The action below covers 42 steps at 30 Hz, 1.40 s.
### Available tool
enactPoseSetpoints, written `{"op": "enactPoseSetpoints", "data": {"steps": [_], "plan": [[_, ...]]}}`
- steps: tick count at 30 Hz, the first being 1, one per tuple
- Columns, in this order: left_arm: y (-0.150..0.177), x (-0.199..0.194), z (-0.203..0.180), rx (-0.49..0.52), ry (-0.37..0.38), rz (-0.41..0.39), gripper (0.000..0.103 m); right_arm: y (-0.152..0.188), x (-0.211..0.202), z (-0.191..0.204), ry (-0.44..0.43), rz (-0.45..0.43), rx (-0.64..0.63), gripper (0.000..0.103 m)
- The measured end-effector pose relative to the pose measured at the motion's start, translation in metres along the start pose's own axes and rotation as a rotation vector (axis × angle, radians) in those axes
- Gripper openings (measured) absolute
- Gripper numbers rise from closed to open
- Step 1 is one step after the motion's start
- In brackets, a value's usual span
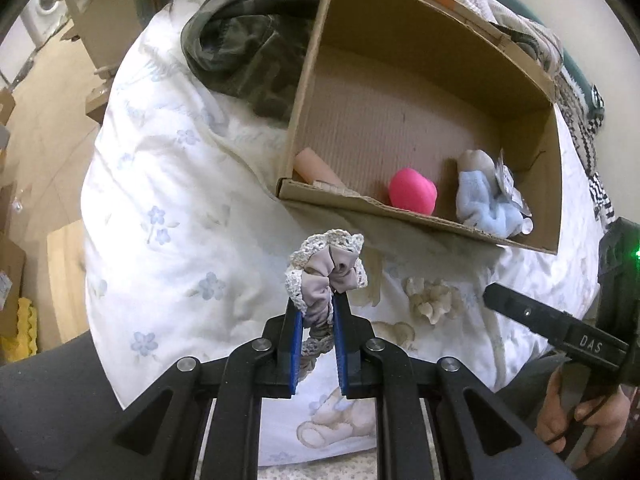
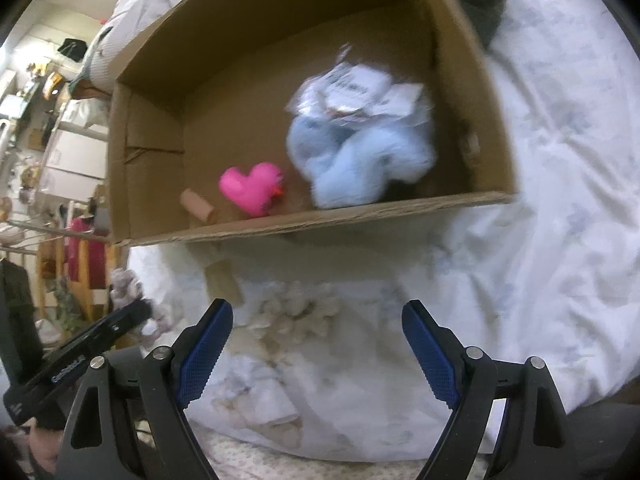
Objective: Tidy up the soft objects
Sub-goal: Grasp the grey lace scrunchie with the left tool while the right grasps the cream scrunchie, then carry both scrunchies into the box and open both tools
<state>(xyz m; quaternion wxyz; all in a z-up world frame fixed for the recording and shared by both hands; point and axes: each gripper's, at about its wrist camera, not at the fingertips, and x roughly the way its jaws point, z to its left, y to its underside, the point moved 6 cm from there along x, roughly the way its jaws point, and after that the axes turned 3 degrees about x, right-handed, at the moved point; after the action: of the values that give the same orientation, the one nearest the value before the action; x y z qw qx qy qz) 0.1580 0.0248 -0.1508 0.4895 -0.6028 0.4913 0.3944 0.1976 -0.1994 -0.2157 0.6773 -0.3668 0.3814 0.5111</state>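
Note:
My left gripper (image 1: pixel 316 300) is shut on a grey scrunchie with white lace trim (image 1: pixel 326 270), held above the bedding just short of the cardboard box (image 1: pixel 420 220). In the box lie a pink plush heart (image 1: pixel 412 192), a pale blue soft toy with paper tags (image 1: pixel 486 196) and a beige roll (image 1: pixel 316 168). My right gripper (image 2: pixel 318 312) is open and empty over the bedding in front of the box (image 2: pixel 320 220). The heart (image 2: pixel 250 188), blue toy (image 2: pixel 360 156) and roll (image 2: pixel 198 206) show there too, as does the scrunchie (image 2: pixel 124 284) at the left.
The box sits on a white floral duvet (image 1: pixel 168 208). A camouflage garment (image 1: pixel 244 44) lies behind the box's left wall. A cream plush piece (image 2: pixel 296 316) lies on the bedding near my right gripper. The bed edge and wooden floor (image 1: pixel 44 120) are at the left.

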Motion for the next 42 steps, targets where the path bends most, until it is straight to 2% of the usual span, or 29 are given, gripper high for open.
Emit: {"op": "enactPoseSetpoints", "data": {"steps": [3,6,12,14,18,20,21,24,35,37,42], "plan": [[0.001,0.004,-0.006,0.017,-0.001,0.004,0.013,0.002,0.010,0.011,-0.028,0.029,-0.019,0.084],[0.001,0.006,-0.009,0.023,-0.001,0.006,0.013,0.003,0.022,0.020,-0.018,0.054,-0.039,0.084],[0.001,0.010,-0.014,0.028,0.003,0.014,0.013,0.006,0.047,0.029,0.113,0.090,-0.121,0.082],[0.000,0.010,-0.014,0.024,0.007,0.014,0.013,0.008,0.053,0.035,0.134,0.097,-0.165,0.074],[-0.001,0.012,-0.013,0.018,0.003,0.018,0.013,0.015,0.061,0.038,0.143,0.128,-0.201,0.040],[-0.001,0.015,-0.015,0.022,-0.003,0.019,0.013,0.016,0.060,0.043,0.138,0.119,-0.226,0.032],[-0.001,0.016,-0.016,0.024,-0.005,0.018,0.013,0.016,0.057,0.046,0.138,0.107,-0.244,0.023],[0.000,0.018,-0.015,0.026,-0.020,0.016,0.013,0.015,0.047,0.055,0.122,0.065,-0.274,0.021],[0.004,0.021,-0.001,0.001,-0.082,0.000,0.013,0.010,0.016,0.044,0.021,-0.017,-0.217,0.021],[0.004,0.014,-0.001,-0.002,-0.080,-0.027,0.013,0.008,0.002,0.045,-0.025,-0.053,-0.217,0.021],[0.001,-0.027,-0.018,0.048,-0.053,-0.192,0.013,0.005,-0.044,0.059,-0.192,-0.168,-0.216,0.021]]}}
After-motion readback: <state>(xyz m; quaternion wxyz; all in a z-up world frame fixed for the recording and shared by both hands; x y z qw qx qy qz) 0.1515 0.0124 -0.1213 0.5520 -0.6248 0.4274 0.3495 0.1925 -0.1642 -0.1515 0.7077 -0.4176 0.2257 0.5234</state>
